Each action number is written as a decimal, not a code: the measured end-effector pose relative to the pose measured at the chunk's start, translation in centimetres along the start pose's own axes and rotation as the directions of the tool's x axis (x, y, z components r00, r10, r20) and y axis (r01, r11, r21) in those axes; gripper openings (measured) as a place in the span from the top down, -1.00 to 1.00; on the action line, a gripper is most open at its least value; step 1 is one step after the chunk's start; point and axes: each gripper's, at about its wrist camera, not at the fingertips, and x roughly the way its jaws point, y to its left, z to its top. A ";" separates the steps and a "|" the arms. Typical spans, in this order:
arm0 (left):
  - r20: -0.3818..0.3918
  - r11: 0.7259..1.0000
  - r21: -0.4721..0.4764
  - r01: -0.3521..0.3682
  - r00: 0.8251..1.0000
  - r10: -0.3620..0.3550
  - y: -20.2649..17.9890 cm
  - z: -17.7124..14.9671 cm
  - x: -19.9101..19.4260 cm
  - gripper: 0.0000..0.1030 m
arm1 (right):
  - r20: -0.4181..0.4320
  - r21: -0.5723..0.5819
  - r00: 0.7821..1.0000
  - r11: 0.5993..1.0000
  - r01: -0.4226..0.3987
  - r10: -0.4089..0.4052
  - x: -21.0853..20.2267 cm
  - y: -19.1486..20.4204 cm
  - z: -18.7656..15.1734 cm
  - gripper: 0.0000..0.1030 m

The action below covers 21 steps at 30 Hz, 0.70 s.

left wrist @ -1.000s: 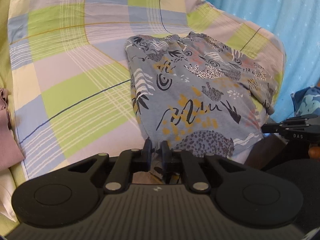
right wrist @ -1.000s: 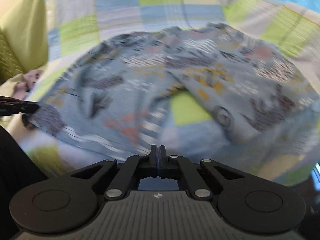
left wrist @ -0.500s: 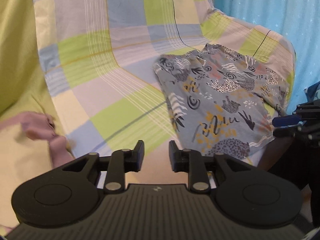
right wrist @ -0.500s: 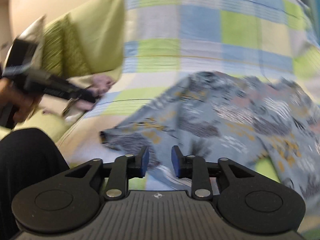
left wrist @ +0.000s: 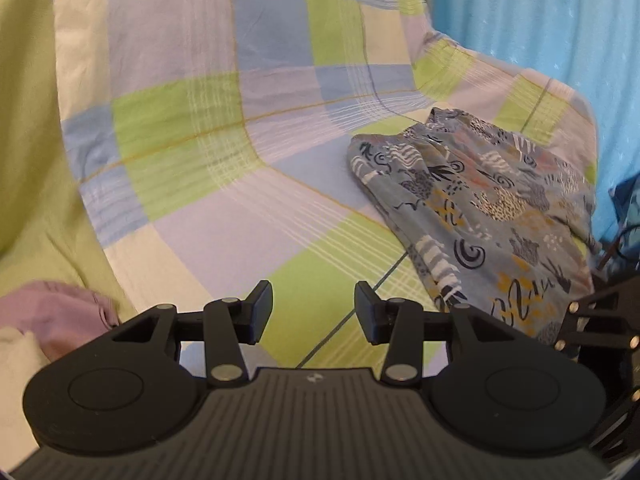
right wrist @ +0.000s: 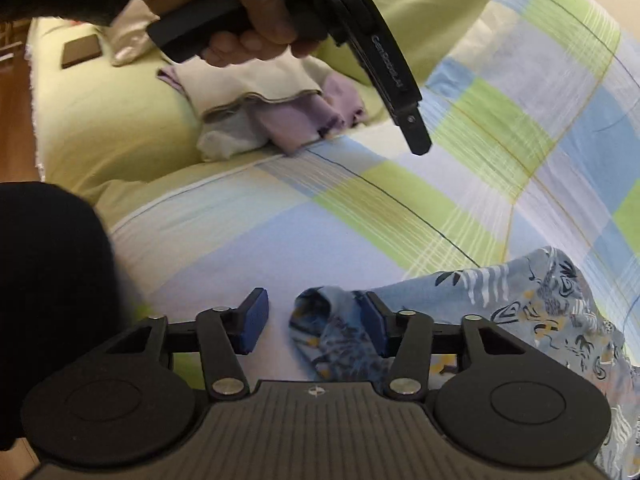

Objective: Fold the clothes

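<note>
A grey-blue garment (left wrist: 492, 216) printed with animals and leaves lies folded on the checked sheet (left wrist: 224, 168), right of centre in the left wrist view. My left gripper (left wrist: 314, 314) hangs open over bare sheet, left of the garment, holding nothing. In the right wrist view the same garment (right wrist: 520, 312) lies at the lower right, and a bunched corner of it sits loose between the fingers of my open right gripper (right wrist: 312, 326). The left gripper (right wrist: 416, 136), held by a hand (right wrist: 240, 8), points down at the sheet in that view.
A pile of lilac and cream clothes (right wrist: 272, 108) lies on the light green cover (right wrist: 112, 120) to the left. A dark flat object (right wrist: 82, 50) rests on that cover. A blue starred curtain (left wrist: 540, 16) hangs behind. A dark-clothed leg (right wrist: 52, 280) fills the lower left.
Both grippers were shut a second ago and have opened wide. The left one has swung left off the garment; the right one has let go and turned toward the clothes pile.
</note>
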 end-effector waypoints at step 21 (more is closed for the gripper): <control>-0.329 0.514 0.791 0.331 0.939 -0.099 -4.3 9.5 8.1 -0.12 | -0.327 0.631 0.932 0.770 0.093 0.156 -2.4 -8.8 3.4 0.97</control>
